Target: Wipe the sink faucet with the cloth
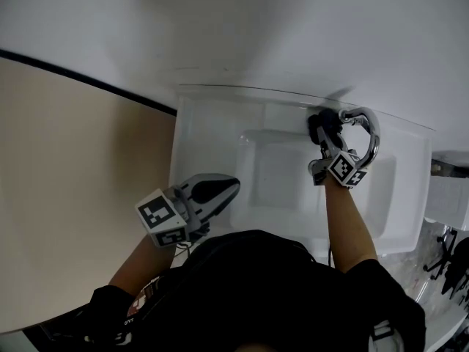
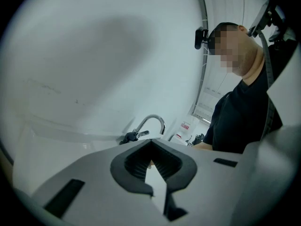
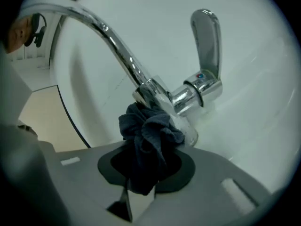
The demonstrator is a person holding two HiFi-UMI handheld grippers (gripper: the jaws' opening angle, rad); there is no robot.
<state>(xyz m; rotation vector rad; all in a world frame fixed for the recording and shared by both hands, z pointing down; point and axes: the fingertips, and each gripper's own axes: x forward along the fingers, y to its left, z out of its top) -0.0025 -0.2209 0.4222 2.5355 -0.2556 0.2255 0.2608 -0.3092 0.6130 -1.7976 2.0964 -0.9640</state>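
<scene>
A chrome faucet (image 3: 155,91) with a curved spout and an upright lever handle (image 3: 207,41) stands at the back of a white sink (image 1: 212,127). My right gripper (image 3: 143,166) is shut on a dark blue cloth (image 3: 148,135), and the bunched cloth presses against the faucet's base. In the head view the right gripper (image 1: 326,149) and the cloth (image 1: 322,127) sit by the faucet (image 1: 366,134). My left gripper (image 1: 216,189) hangs over the sink's front left rim, its jaws closed with nothing between them. The left gripper view shows the faucet (image 2: 150,124) far off.
A white wall rises behind the sink. A beige floor (image 1: 66,196) lies to the left, bordered by a dark line. Dark items (image 1: 454,259) sit at the right edge. The person's dark shirt (image 1: 264,292) fills the bottom of the head view.
</scene>
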